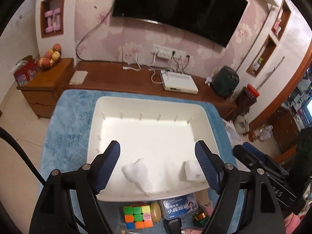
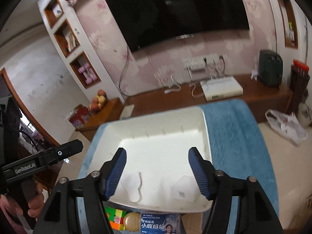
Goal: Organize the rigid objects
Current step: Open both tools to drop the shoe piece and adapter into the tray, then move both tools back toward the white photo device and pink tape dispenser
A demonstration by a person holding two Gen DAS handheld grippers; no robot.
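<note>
White tray (image 1: 109,105), shallow, two white items inside.

Black left claw (image 1: 157,166), 2 ribbed blue pads (image 1: 109,167), silver screws, right claw (image 2: 157,172) alike, lettered black body

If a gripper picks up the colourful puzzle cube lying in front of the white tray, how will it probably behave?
The puzzle cube looks like hard plastic, so it is probably stiff and light. Its flat faces should keep it from rolling on the blue rug. The glossy stickers may be a little slippery, and an off-centre squeeze could perhaps twist a layer.
</note>
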